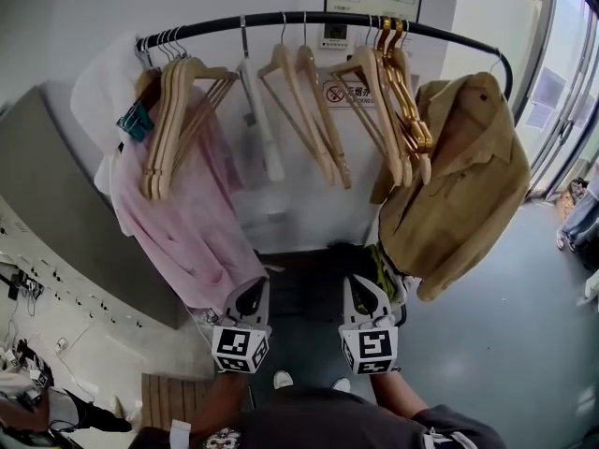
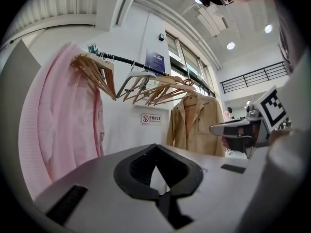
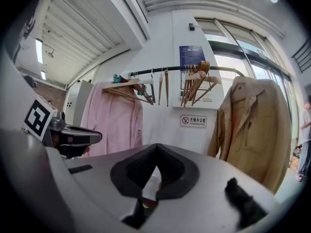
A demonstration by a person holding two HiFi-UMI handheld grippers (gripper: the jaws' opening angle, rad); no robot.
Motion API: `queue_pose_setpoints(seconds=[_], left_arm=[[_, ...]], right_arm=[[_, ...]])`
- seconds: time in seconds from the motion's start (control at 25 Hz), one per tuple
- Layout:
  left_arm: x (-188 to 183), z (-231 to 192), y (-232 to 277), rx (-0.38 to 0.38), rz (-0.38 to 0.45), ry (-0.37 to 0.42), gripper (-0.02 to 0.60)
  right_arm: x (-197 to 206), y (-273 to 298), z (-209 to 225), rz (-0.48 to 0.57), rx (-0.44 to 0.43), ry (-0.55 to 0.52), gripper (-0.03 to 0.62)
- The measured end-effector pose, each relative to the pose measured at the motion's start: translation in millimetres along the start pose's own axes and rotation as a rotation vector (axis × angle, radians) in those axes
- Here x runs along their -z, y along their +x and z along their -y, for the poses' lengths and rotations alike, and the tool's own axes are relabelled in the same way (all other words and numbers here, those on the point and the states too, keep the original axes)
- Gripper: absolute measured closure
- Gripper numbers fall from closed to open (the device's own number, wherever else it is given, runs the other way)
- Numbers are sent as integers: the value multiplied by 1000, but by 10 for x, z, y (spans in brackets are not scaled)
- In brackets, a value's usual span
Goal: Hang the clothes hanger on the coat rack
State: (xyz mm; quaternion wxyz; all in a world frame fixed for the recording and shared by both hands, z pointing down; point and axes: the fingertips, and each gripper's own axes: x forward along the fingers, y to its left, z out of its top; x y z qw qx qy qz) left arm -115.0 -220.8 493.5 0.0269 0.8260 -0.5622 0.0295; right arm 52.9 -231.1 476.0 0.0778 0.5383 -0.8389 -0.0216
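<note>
A black coat rack rail (image 1: 309, 17) runs across the white wall. Bare wooden hangers hang from it in a left bunch (image 1: 173, 110), a middle pair (image 1: 304, 101) and a right bunch (image 1: 398, 101). A pink shirt (image 1: 178, 223) hangs at the left and a tan jacket (image 1: 468, 176) at the right. Below the rail, side by side, my left gripper (image 1: 251, 295) and right gripper (image 1: 361, 290) point at the wall. Both are shut with nothing between the jaws. The left gripper view shows the left gripper (image 2: 155, 145) facing the pink shirt (image 2: 58, 130). In its own view the right gripper (image 3: 156, 144) faces the wall sign (image 3: 193, 121).
A grey cabinet (image 1: 56, 213) stands at the left, close to the pink shirt. Glass doors (image 1: 571, 110) line the right side, with a person's legs (image 1: 580, 223) beside them. A white garment (image 1: 262, 129) hangs between the hanger bunches. A slatted wooden board (image 1: 168, 396) lies on the floor.
</note>
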Motion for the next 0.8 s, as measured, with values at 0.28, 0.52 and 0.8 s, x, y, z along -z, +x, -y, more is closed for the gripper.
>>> queue_pose_setpoints(seconds=[0.28,0.52,0.8], left_arm=[[-7,65,-5,6,2,8,583],[-10,83,-33,5,4,7,583],[-3,87,-73,0,3,-2,583]], right_arm=[[6,-14,10,7,-3,1,582],[1,-20,6,10,1,0,582],[8,-28,-33,3,-8,-5,582]])
